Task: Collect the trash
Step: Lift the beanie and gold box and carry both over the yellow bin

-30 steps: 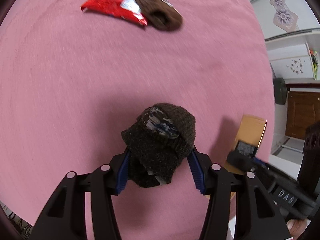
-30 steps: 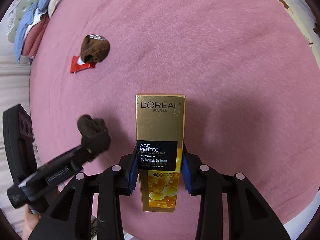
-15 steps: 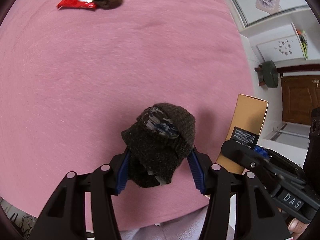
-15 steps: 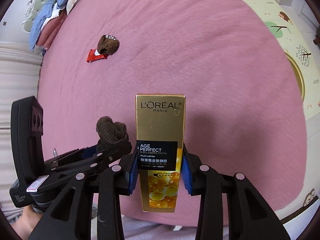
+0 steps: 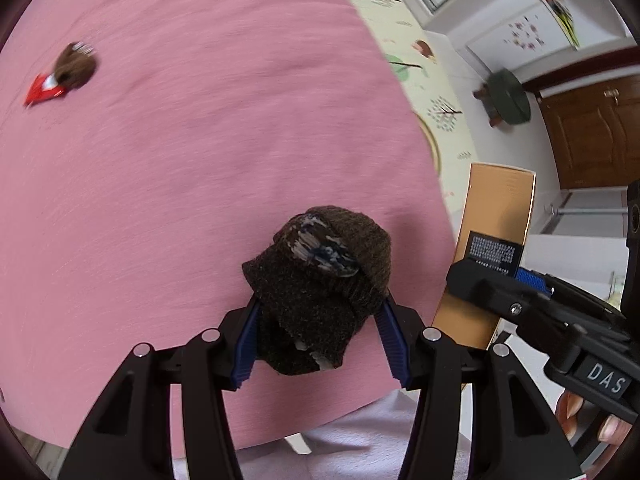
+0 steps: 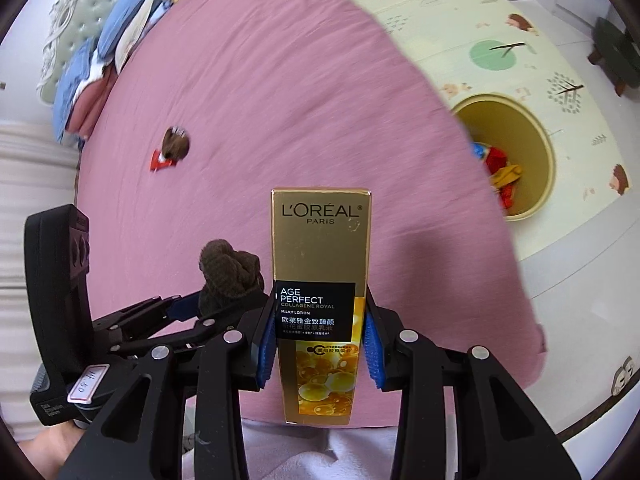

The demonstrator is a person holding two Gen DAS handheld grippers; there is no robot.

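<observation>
My left gripper (image 5: pixel 318 340) is shut on a dark brown knitted sock (image 5: pixel 320 280) and holds it above the near edge of the pink bed (image 5: pixel 200 160). My right gripper (image 6: pixel 318 344) is shut on a gold L'Oréal carton (image 6: pixel 320 264), held upright; the carton also shows in the left wrist view (image 5: pixel 496 216). The sock and left gripper show at the left of the right wrist view (image 6: pixel 228 272). A red wrapper (image 5: pixel 42 90) lies far off on the bed, partly under a second brown sock (image 5: pixel 76 66). A yellow bin (image 6: pixel 520 152) with coloured trash stands on the floor, right of the bed.
Pillows and folded bedding (image 6: pixel 100 52) lie at the head of the bed. A patterned play mat (image 6: pixel 500 40) covers the floor. A dark green stool (image 5: pixel 508 98) and a wooden door (image 5: pixel 592 128) stand beyond it.
Both grippers have drawn back from the bed toward its near edge with their loads. The wrapper and second sock look farther away, and the floor mat and yellow bin have come into view.
</observation>
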